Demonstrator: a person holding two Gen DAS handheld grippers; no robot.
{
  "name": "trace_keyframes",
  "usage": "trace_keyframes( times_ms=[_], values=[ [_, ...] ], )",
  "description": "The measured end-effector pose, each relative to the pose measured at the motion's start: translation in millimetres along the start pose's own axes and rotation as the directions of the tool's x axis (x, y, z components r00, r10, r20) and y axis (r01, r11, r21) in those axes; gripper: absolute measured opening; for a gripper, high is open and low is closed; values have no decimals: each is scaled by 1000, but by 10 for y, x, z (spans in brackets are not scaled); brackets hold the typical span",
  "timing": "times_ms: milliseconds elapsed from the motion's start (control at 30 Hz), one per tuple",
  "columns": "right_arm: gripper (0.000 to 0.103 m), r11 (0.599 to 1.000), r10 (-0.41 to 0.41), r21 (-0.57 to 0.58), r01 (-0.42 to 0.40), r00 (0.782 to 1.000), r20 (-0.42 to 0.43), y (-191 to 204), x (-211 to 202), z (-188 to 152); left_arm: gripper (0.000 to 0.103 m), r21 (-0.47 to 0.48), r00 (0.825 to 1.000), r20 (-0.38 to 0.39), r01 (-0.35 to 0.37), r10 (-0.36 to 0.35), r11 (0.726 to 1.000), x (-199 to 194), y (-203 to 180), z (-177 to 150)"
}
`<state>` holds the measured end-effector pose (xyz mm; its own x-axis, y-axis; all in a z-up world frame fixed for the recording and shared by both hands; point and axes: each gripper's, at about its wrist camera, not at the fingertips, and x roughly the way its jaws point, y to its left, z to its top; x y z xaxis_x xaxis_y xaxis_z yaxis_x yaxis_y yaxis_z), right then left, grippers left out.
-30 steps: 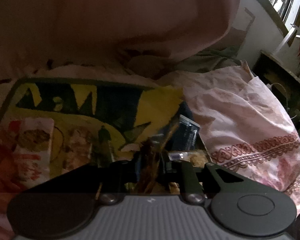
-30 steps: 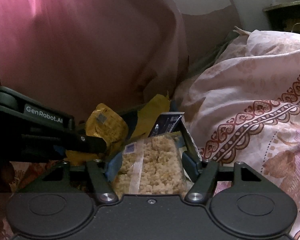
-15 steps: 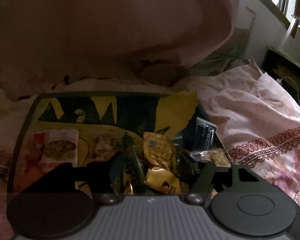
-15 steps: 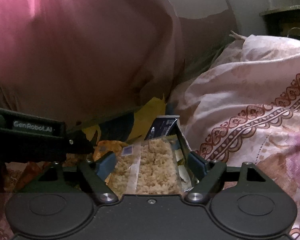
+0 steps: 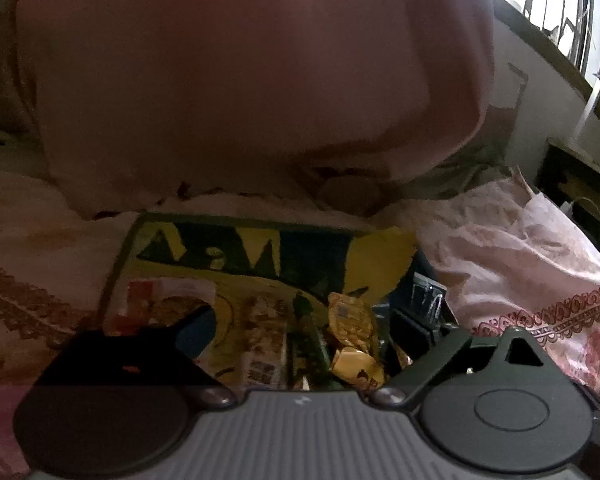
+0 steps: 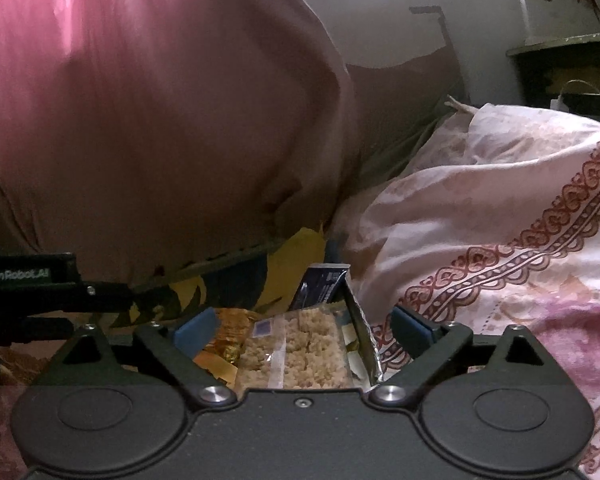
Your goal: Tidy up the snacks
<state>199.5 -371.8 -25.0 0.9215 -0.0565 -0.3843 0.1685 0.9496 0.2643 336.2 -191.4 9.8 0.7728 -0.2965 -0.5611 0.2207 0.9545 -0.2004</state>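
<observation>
Across the upper part of both views we see a plain pink garment point(image 6: 160, 120), glossy brighter pink at the upper left of the right wrist view. At the right lies a pale pink bedsheet point(image 6: 480, 220) with faded floral blotches and a dark red scrolled heart border. In the centre of the left wrist view we see a yellow bag point(image 5: 240, 264) printed with dark blue-green jagged shapes. On it lie a red and white packet point(image 5: 164, 300), golden-yellow wrappers point(image 5: 348, 312) and a dark navy packet point(image 5: 428, 300). At lower centre of the right wrist view sits a clear packet of beige crumbly snack point(image 6: 300, 352) with a small blue label. The gripper fingers point(image 6: 196, 330) carry blue pads on black bodies.
</observation>
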Motion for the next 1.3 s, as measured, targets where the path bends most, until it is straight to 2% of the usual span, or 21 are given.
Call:
trace_keyframes(
  times_ms=[333,633,967,1300],
  values=[
    [102,999,0,-38,2,998,58,120,-485,109,102,-10,998,45,-36,37,999,-492,141,-131],
    [102,995,29,-100,-19,995,95,343,-982,98,102,-17,993,91,-71,73,997,-1013,267,-370],
    [102,993,54,-109,-44,995,86,524,-1500,-95,102,-29,984,116,-133,136,991,-1529,518,-696],
    [102,988,81,-133,-73,995,61,761,-1855,-313,102,-15,978,129,-166,167,986,-1985,639,-965]
  ],
)
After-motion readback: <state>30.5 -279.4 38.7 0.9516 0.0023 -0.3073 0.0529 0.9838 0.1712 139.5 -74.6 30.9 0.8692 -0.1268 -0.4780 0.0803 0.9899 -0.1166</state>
